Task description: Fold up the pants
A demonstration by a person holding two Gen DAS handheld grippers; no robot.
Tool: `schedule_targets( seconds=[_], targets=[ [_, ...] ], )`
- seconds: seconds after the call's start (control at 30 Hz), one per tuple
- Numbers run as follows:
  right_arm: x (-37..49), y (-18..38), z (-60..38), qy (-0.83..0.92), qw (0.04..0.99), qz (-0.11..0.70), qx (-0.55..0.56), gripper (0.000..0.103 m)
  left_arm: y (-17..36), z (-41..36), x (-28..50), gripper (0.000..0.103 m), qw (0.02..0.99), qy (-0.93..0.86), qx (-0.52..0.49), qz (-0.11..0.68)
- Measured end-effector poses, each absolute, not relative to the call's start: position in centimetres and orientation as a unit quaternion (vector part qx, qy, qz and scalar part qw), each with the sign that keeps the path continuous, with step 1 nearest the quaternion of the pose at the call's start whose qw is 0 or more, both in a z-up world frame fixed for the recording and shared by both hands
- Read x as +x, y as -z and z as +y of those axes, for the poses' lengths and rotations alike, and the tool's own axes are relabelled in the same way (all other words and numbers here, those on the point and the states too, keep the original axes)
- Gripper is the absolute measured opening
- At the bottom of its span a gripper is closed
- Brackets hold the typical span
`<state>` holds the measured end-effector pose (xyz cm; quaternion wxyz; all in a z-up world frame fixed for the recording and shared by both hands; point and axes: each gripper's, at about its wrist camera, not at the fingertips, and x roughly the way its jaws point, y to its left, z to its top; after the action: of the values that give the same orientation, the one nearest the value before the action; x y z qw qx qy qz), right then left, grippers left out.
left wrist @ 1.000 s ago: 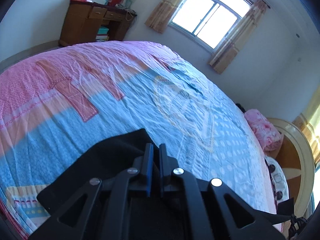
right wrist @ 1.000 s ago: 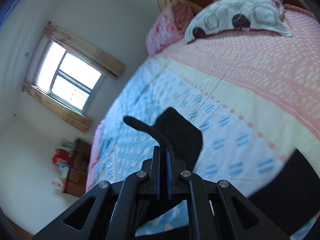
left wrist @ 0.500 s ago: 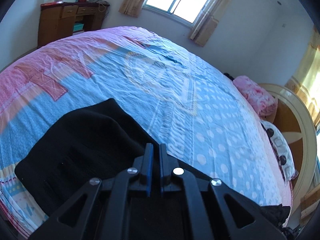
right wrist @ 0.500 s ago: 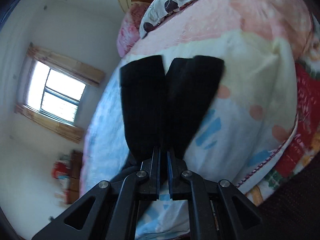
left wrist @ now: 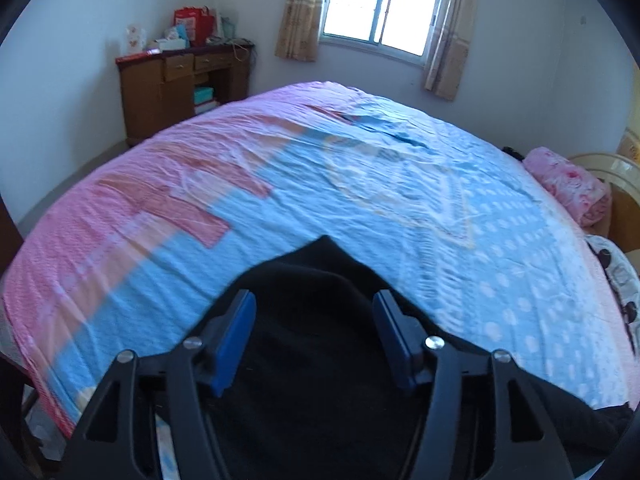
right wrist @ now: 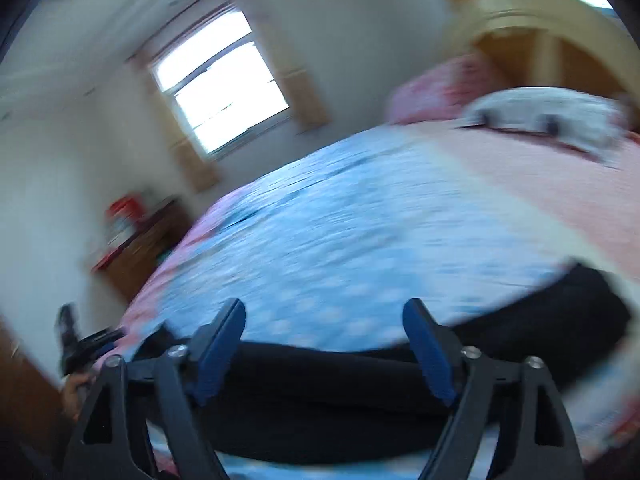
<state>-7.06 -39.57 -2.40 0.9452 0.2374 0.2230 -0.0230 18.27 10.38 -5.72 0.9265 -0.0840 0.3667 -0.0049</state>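
Presently both tools stand unloaded over the near edge of the bed. Left gripper [left wrist: 314, 314]: blue pads wide apart, nothing between them, black pants [left wrist: 320, 360] lying directly beneath and ahead, a rounded fold of cloth rising to a peak toward the blue-and-pink bedspread [left wrist: 380, 184]. Wooden cabinet [left wrist: 176, 88] far left against the wall, window [left wrist: 380, 4] behind, pink pillow [left wrist: 568, 184] far right. Right-hand view heavily motion-blurred. Right gripper [right wrist: 324, 320]: fingers likewise spread, holding nothing; pants [right wrist: 520, 328] run as a dark band across the bottom of that view, under the fingers and out to the right.

Handling judgement: soft, limp, light fabric, probably knit; will sag and drape from any pinch point, no stiffness to carry a fold. Not fragile. Dark cloth hides seams and layer edges, so hem and waistband are hard to pick out. Best hold likely at corners or a doubled edge, one tool each end, pinching all layers together so the underlayer does not slip free
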Motion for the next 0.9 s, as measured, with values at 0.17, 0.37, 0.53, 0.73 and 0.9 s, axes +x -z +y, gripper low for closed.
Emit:
schedule_targets(
  seconds=[0.17, 0.37, 0.53, 0.73, 0.9],
  targets=[
    [9.0, 4.1, -28.7, -0.191, 0.891, 0.327, 0.25, 0.082, 7.9, 13.1, 18.8, 0.073, 0.912, -0.001, -0.085, 0.401],
    [24.9, 9.4, -13.2, -0.284, 0.84, 0.435, 0.158, 0.056, 11.8, 12.8, 18.1, 0.073, 0.885, 0.05, -0.09, 0.455],
    [31.4, 14.7, -8.1, -0.297, 0.809, 0.49, 0.133, 0.05, 13.4, 10.5, 16.6, 0.073, 0.901, 0.053, 0.02, 0.43],
    [32.7, 15.2, -4.3, -0.315, 0.804, 0.498, 0.078, 0.003, 13.2, 10.3, 16.8, 0.075, 0.9, 0.066, 0.061, 0.427],
    [30.0, 10.6, -4.2, -0.341, 0.834, 0.426, 0.078, 0.003, 10.7, 15.2, 16.2, 0.075, 0.903, 0.073, -0.019, 0.423]
  ],
)
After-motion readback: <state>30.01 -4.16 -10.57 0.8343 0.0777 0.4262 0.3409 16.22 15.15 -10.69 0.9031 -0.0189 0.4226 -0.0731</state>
